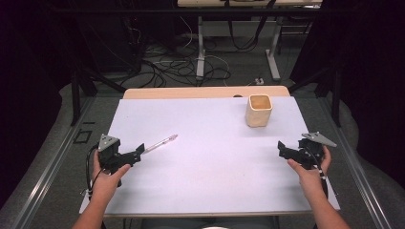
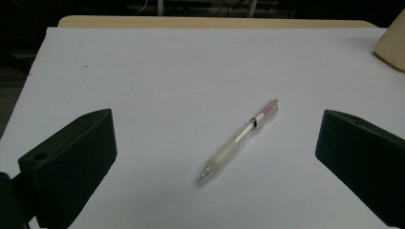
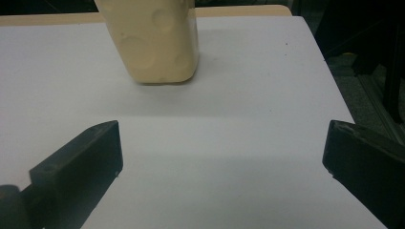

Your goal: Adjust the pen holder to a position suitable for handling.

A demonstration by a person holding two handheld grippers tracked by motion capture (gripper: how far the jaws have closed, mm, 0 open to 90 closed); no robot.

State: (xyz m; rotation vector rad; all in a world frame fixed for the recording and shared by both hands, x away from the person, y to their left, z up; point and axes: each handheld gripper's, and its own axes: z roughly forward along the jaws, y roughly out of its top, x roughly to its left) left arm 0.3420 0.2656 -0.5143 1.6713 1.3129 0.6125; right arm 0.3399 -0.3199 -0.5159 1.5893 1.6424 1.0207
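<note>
**Pen on white sheet, both grippers wide apart**

Pen (image 2: 239, 140): 1 clear-barrelled ballpoint lying flat on the white sheet (image 1: 205, 162). Translucent whitish grip sleeve near the tip, metal point, a dark band at mid-barrel, pinkish-red tint at the clicker end. In the left gripper view it lies on a diagonal, tip toward the camera and clicker end away. No print or logo can be read on the barrel; too small and soft to tell.

Position: left half of the sheet in the high view, pen (image 1: 160, 142) just ahead of the left gripper (image 1: 139, 151), tip end nearest the jaws. Not touching either jaw. In the left gripper view it sits between the 2 black jaws' lines of sight but farther out, on bare sheet.

Left gripper: jaws spread wide, nothing between them, held in the person's left hand (image 1: 106, 181).

Right gripper (image 1: 282, 149): jaws likewise spread wide, nothing held, at the right edge of the sheet in the right hand (image 1: 310, 174).

Cup (image 1: 259, 110): cream, squarish, dimpled sides, upright at the far right of the sheet, well apart from the pen. In the right gripper view the cup (image 3: 155, 40) stands ahead of the jaws. No label legible.
</note>
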